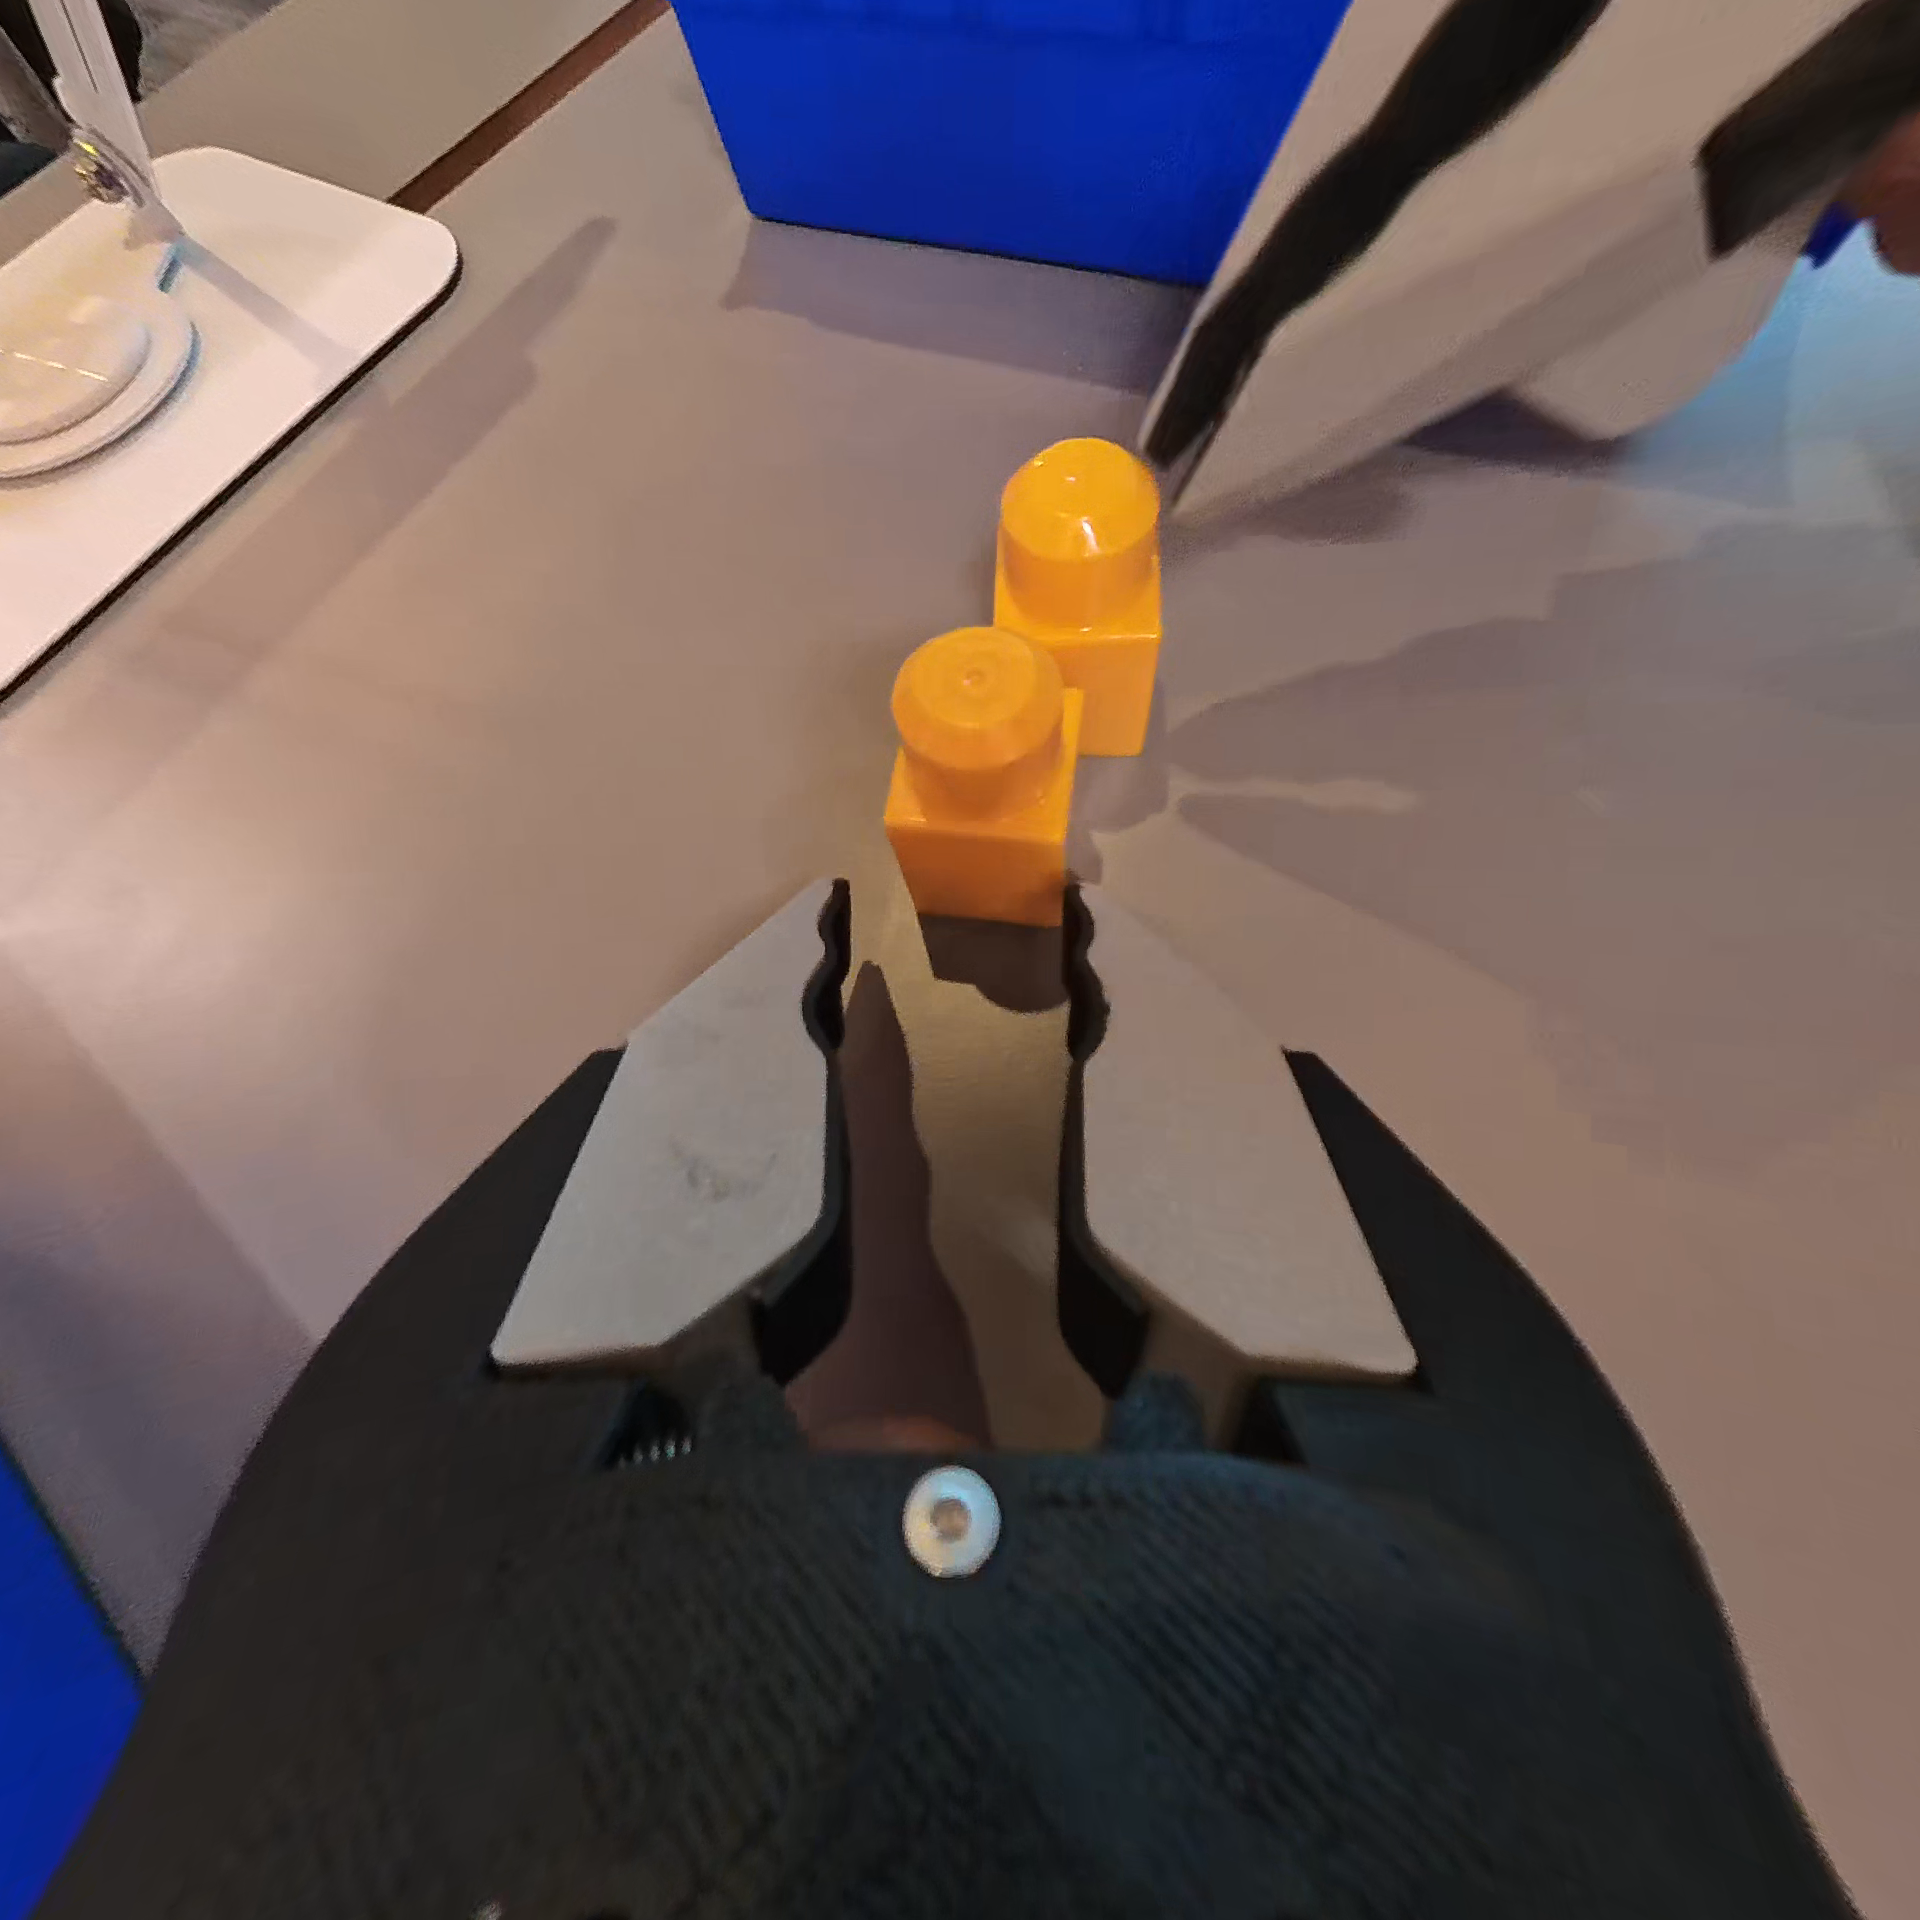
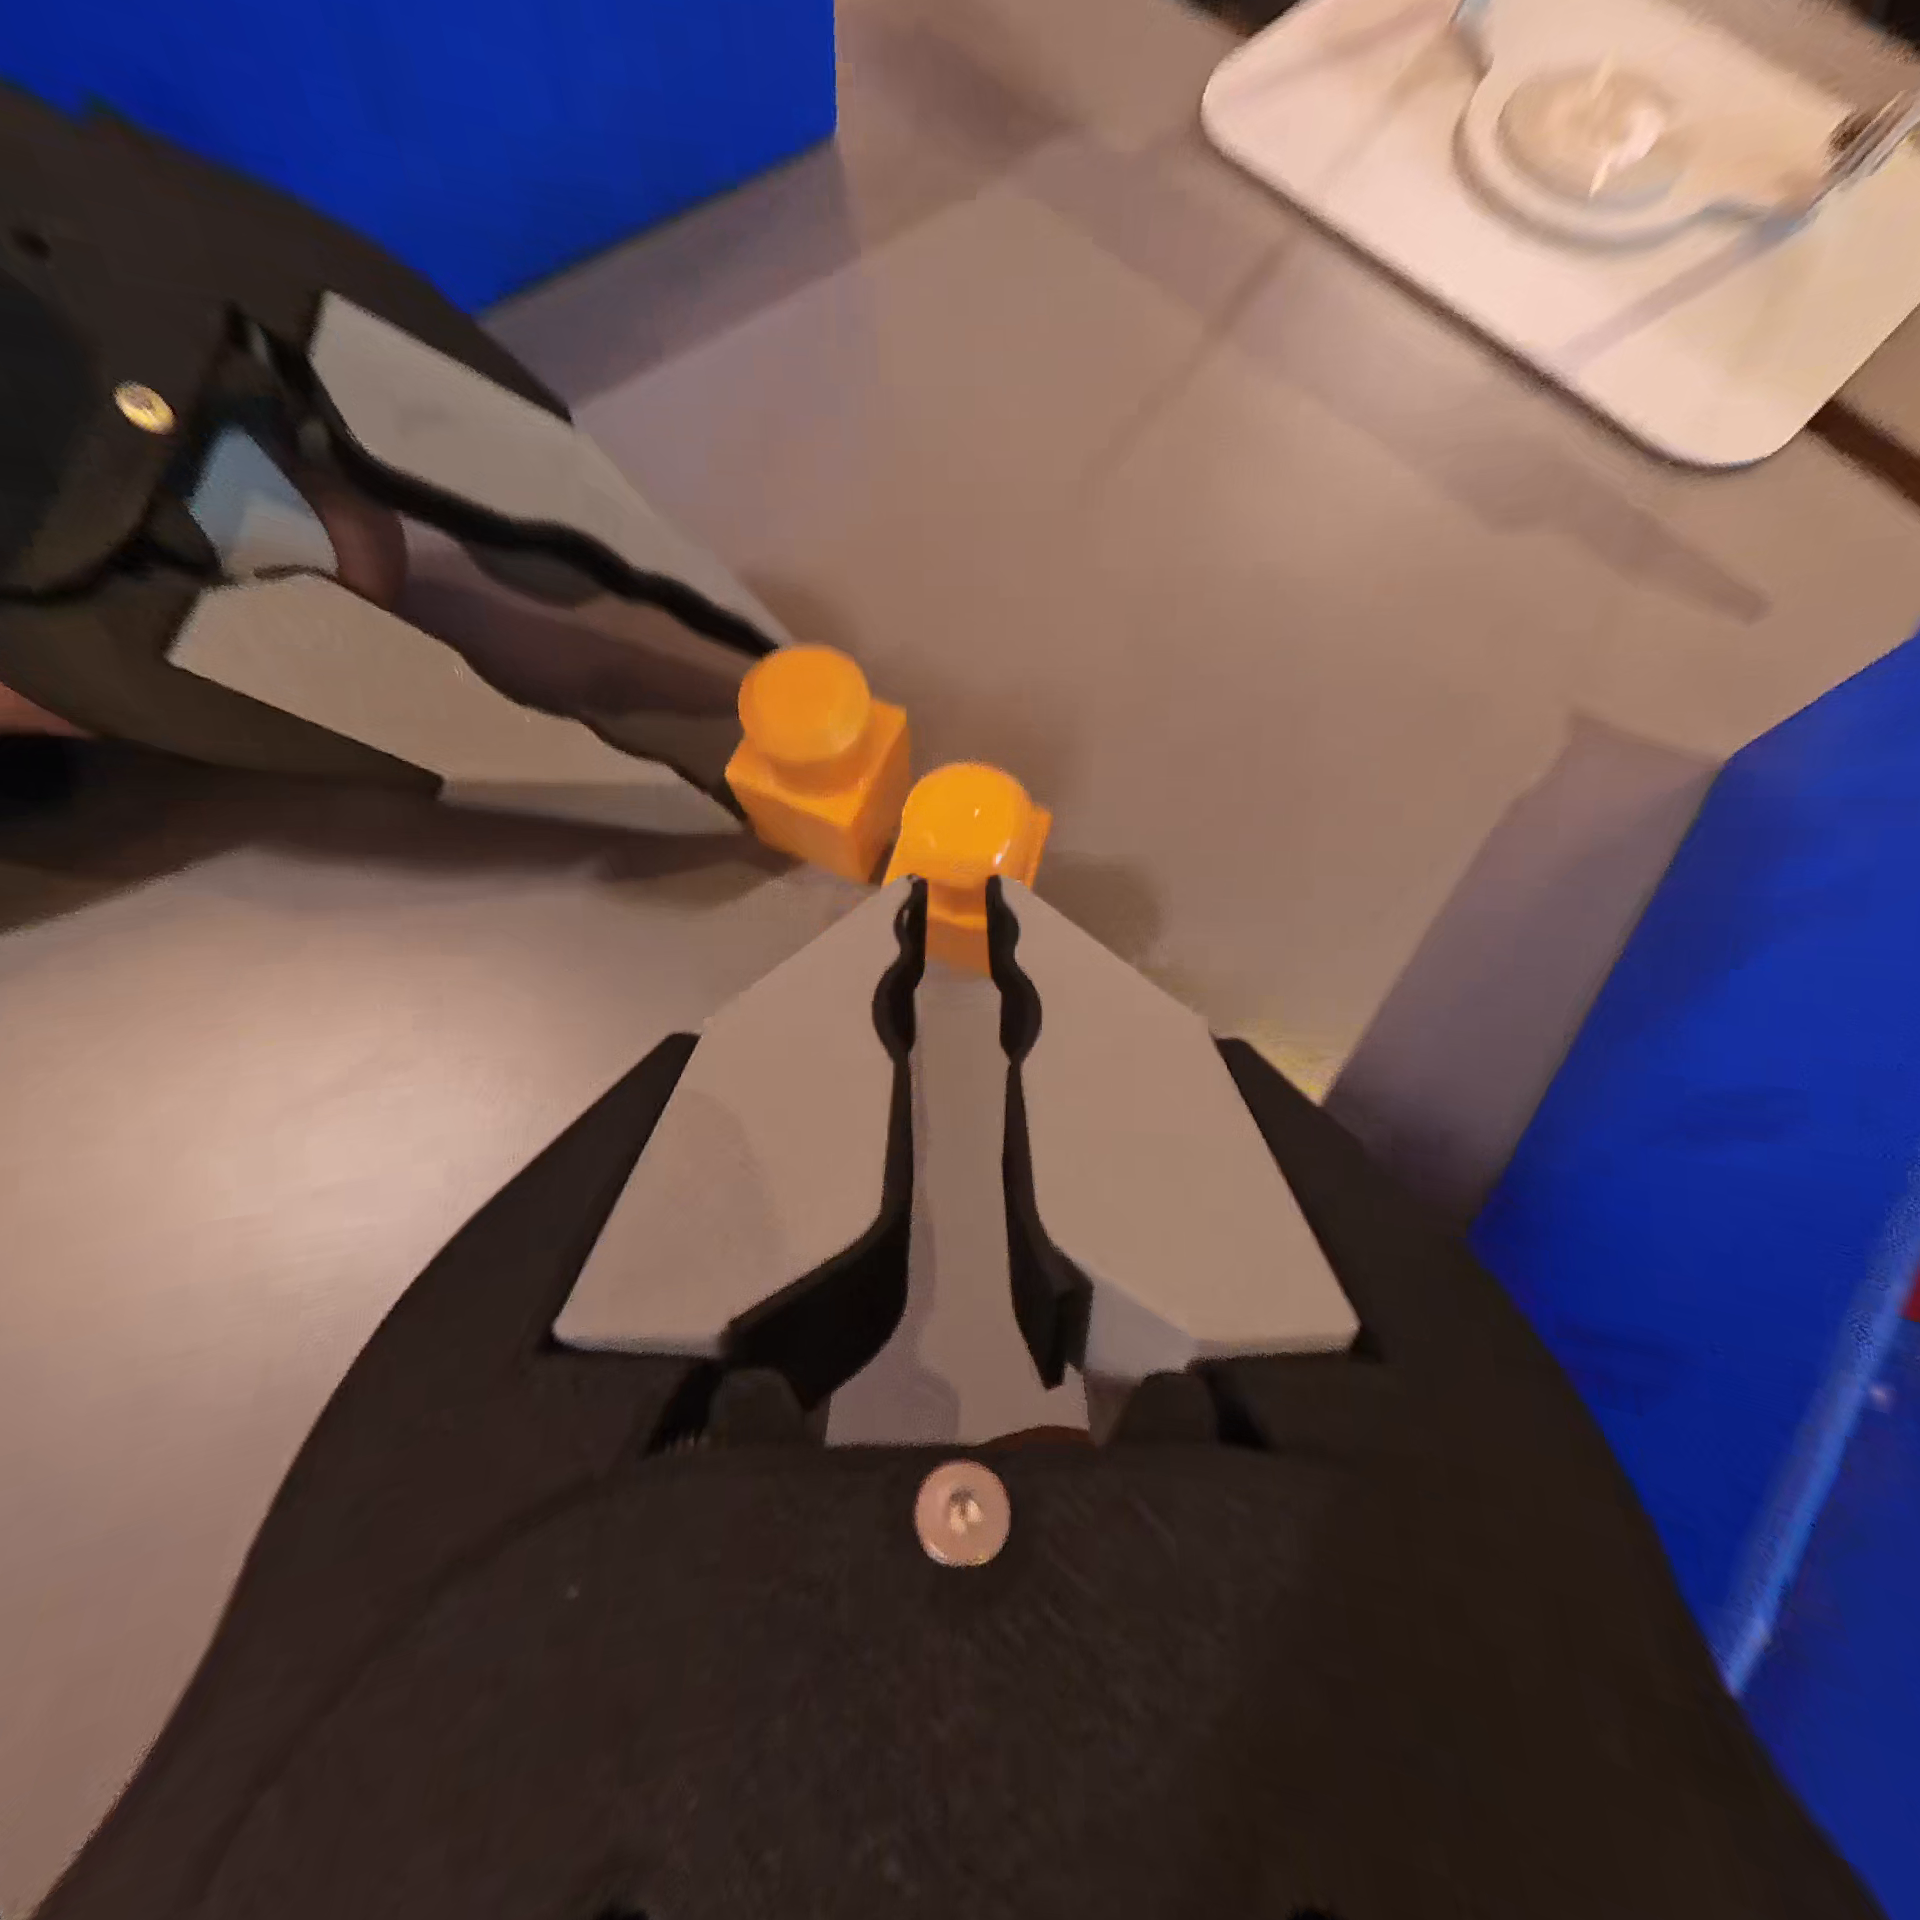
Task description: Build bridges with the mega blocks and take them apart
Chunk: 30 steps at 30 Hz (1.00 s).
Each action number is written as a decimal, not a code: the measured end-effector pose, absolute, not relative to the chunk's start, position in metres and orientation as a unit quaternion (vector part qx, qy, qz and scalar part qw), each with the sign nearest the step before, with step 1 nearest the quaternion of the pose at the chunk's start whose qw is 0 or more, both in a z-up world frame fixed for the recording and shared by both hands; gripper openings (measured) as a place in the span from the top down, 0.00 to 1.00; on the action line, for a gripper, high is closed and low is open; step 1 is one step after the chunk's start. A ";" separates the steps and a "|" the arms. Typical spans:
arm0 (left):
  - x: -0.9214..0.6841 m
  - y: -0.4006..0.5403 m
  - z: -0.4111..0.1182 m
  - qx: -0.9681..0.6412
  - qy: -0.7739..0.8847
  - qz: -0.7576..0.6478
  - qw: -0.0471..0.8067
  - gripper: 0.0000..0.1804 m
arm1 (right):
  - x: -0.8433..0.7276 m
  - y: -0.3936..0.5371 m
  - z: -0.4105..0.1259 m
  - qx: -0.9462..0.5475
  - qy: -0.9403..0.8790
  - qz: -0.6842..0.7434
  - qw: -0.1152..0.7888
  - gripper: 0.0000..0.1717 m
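Presently: two orange blocks (image 1: 977, 790) (image 1: 1081, 592) just beside each other on bench (image 1: 520, 727). Left gripper (image 1: 956, 914) half open, loosely straddling near block. Right gripper (image 2: 951, 904) narrow, pinching far block. Risk: an off-centre squeeze tips or skids either.

A grey table (image 1: 416, 831) is carrying two orange blocks (image 1: 977, 790) sitting corner to corner at its middle. Beyond the blocks a blue bin (image 1: 987, 125) is standing; off to their side a white tray (image 1: 208, 343) is lying.
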<state>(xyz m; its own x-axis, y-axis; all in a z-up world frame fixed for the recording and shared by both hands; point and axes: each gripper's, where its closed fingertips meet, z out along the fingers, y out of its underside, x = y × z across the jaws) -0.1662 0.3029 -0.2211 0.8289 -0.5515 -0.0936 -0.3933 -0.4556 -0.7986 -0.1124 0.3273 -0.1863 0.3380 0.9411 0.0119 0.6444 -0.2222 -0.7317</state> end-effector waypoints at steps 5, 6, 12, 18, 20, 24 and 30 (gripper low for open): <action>-0.165 0.302 -0.224 -0.848 0.288 -0.083 0.437 0.78 | -0.114 0.322 -0.204 -0.754 -0.546 0.209 0.300 0.94; -0.164 0.302 -0.225 -0.848 0.292 -0.081 0.434 0.79 | -0.115 0.322 -0.205 -0.754 -0.546 0.208 0.299 0.94; -0.162 0.303 -0.227 -0.847 0.301 -0.068 0.432 0.79 | -0.123 0.316 -0.215 -0.750 -0.557 0.211 0.289 0.92; -0.166 0.305 -0.221 -0.846 0.281 -0.081 0.446 0.79 | -0.126 0.315 -0.205 -0.743 -0.552 0.229 0.302 0.91; -0.168 0.304 -0.220 -0.846 0.280 -0.084 0.445 0.81 | -0.123 0.320 -0.195 -0.743 -0.536 0.242 0.318 0.92; -0.167 0.301 -0.222 -0.848 0.285 -0.091 0.438 0.86 | -0.117 0.336 -0.176 -0.746 -0.500 0.252 0.362 0.95; -0.165 0.303 -0.219 -0.845 0.283 -0.081 0.446 0.87 | -0.112 0.358 -0.196 -0.773 -0.477 0.181 0.377 1.00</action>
<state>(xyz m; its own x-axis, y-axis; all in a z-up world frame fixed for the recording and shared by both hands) -0.1655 0.3028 -0.2186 0.8264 -0.5513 -0.1150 -0.4063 -0.4422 -0.7996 -0.1119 0.3585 -0.1960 0.4788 0.8743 0.0793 0.6007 -0.2604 -0.7559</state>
